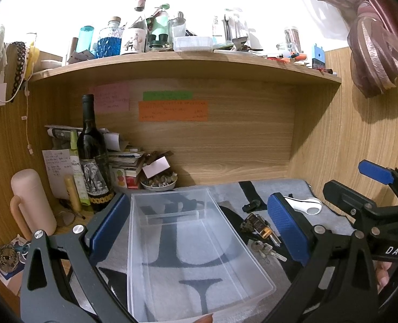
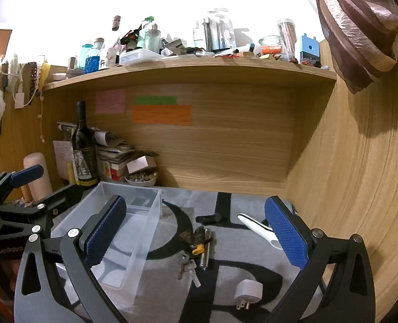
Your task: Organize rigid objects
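A clear plastic box (image 1: 156, 269) stands empty on the grey mat (image 2: 252, 271); it also shows in the right wrist view (image 2: 145, 204). My left gripper (image 1: 196, 226) is open above the box, jaws wide apart. My right gripper (image 2: 196, 228) is open above loose items: a bunch of keys (image 2: 188, 266), a small camo tool with a yellow part (image 2: 196, 238), a black cylinder (image 2: 208, 218), a white opener (image 2: 258, 228) and a white plug adapter (image 2: 248, 292). The keys (image 1: 265, 250) and tool (image 1: 255, 224) lie right of the box in the left wrist view.
A wine bottle (image 1: 92, 158), a pink flask (image 1: 32, 202), stacked papers (image 1: 118, 150) and a small bowl (image 1: 160, 183) crowd the back left corner. A cluttered shelf (image 1: 185, 64) runs overhead. A wooden wall (image 2: 347, 188) closes the right side.
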`<state>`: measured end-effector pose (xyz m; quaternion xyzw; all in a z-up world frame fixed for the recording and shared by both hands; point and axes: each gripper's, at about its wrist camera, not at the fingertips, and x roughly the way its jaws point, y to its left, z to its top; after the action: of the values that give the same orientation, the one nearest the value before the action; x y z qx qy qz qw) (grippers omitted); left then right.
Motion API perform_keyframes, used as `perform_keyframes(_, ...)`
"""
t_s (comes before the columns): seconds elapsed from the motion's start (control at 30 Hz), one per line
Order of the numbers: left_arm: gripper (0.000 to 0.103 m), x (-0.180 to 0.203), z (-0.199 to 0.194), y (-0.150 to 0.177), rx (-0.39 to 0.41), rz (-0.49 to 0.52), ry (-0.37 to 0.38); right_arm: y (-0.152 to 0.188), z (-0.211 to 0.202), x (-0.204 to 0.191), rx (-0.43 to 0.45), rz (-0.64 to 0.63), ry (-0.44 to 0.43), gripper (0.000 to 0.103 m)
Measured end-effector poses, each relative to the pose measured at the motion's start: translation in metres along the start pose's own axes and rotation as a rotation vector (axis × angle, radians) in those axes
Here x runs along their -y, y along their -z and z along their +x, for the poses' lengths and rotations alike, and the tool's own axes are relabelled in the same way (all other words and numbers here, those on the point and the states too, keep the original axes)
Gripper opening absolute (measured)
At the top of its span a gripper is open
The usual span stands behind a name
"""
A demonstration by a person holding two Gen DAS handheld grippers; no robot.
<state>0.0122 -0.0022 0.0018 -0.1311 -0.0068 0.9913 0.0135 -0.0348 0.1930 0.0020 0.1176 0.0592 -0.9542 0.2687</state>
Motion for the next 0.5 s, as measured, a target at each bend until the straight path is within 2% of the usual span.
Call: perform_keyframes(0.5,0.103,0.0013,0.0035,-0.0006,-0.013,-0.001,0.006,-0.0012,-0.0003,-0.0004,-0.003,-0.012,-0.003,0.103)
